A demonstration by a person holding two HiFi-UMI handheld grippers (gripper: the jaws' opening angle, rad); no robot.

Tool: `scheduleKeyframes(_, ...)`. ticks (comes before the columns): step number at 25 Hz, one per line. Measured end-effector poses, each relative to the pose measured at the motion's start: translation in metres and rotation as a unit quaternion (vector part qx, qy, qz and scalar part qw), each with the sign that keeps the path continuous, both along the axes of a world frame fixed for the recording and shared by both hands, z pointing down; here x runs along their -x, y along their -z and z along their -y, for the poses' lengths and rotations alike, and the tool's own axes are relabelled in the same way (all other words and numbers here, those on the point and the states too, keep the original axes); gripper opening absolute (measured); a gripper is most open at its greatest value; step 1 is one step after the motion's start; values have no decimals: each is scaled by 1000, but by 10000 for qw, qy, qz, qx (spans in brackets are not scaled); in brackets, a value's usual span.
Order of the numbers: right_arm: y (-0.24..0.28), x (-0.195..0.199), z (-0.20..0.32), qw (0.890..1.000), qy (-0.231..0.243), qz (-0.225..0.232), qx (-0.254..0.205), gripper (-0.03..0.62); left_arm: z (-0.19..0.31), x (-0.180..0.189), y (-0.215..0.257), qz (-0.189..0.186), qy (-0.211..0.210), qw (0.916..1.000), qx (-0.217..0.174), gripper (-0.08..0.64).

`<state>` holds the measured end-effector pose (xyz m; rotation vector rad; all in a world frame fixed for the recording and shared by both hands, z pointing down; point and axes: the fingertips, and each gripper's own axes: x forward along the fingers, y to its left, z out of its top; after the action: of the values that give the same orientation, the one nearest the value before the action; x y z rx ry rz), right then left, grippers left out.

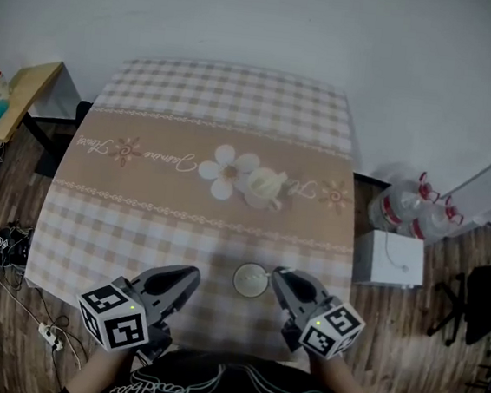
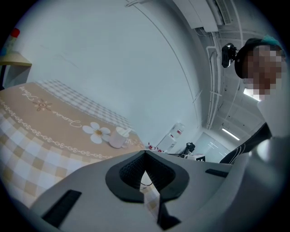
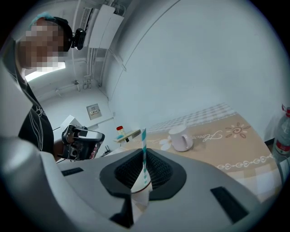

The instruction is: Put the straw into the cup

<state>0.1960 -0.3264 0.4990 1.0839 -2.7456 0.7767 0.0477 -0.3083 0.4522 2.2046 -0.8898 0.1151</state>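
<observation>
Jaws of right gripper (image 3: pixel 144 158) pinch straw (image 3: pixel 143 138) over cup (image 3: pixel 141 195)

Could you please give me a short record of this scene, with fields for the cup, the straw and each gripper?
cup: paper cup near the front edge of the table, between the grippers
straw: striped straw, upright, lower end in the cup
right gripper: shut on the straw
left gripper: shut, empty
mug: white mug, mid-table
</observation>
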Motion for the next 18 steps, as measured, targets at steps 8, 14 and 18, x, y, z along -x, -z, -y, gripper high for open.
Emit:
scheduleKeyframes(8, 0, 0, 2, 9995, 144, 264, 88, 32, 3, 0, -15, -80, 100, 9999, 64, -3)
scheduleKeyframes(14, -4, -3, 3, 9987, 124, 371, 314, 34, 4, 1, -13, -144, 115, 9998, -6, -3)
scheduleKeyframes(18, -1, -6, 5, 9987, 47, 382, 332, 102, 3, 3, -11, -191, 130, 9997, -55, -3)
